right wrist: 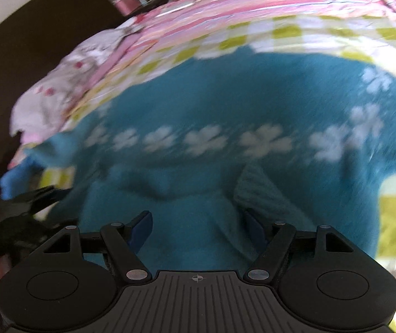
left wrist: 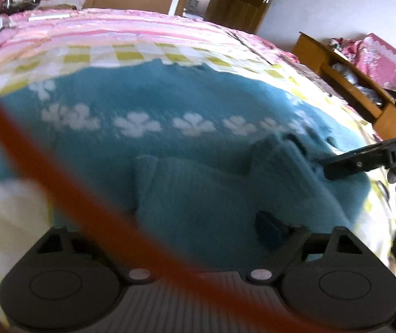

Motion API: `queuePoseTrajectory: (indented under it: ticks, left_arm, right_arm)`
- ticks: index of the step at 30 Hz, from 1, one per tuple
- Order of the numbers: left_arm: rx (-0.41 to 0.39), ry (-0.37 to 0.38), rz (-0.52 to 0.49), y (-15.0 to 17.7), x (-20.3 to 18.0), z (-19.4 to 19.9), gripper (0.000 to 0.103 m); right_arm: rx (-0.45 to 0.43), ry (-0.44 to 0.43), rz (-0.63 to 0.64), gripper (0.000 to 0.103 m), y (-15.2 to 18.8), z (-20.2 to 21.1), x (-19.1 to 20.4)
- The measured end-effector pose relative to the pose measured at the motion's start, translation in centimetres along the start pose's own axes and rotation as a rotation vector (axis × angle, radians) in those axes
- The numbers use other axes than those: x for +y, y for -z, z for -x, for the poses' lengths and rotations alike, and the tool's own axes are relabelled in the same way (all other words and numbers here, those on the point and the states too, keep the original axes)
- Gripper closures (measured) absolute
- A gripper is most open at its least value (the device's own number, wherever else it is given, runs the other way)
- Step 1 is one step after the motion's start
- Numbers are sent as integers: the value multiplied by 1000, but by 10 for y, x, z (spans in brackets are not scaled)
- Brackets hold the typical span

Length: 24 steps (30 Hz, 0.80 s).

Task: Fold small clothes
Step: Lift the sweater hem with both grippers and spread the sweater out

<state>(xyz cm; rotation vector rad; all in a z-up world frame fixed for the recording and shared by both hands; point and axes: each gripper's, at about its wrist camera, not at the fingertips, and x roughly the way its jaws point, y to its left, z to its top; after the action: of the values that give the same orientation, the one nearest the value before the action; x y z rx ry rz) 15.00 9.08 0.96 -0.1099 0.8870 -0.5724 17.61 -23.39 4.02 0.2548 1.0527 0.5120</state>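
Two grippers over one blue sweater (left wrist: 148, 149), which you've got spread flat on the yellow-and-white checked sheet (left wrist: 131, 54) of the bed, white flower row across the chest. Your right gripper (right wrist: 196, 229) sits low over the knit with jaws spread wide, fabric between the blue pads (right wrist: 142, 227) but nothing pinched; a ribbed cuff (right wrist: 262, 194) lies just beside its right finger. Your left gripper (left wrist: 198, 230): only one blue pad (left wrist: 267, 229) shows, an orange cable (left wrist: 67, 177) blocks the other side, so probably open, can't tell for sure. Both frames are motion-blurred. Wooden nightstand (left wrist: 350, 83) stands beside the bed at right.
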Motion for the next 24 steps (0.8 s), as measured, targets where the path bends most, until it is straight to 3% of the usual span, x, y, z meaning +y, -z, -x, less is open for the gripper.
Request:
queuePoseTrajectory:
  ticks: [4,8,12,18,24]
  left_arm:
    - [-7,21,-32,22,-14,22,18]
    - [-9,29,-62,44,-28,44,18]
    - [-31,-3,-105,53,-43,54,18]
    - [-75,-94,-107,34,-41,43,18]
    - [-81,-151,-103,17,-32,23,18]
  right_arm:
    - [83,-92,51,38,29,18,22]
    - [131,-69,139,38,64,36,43]
    - [23,24,197,38,76,57,55]
    - [-194,213,186,38,43,53,40]
    - [-214,317,172,37,7,14,10]
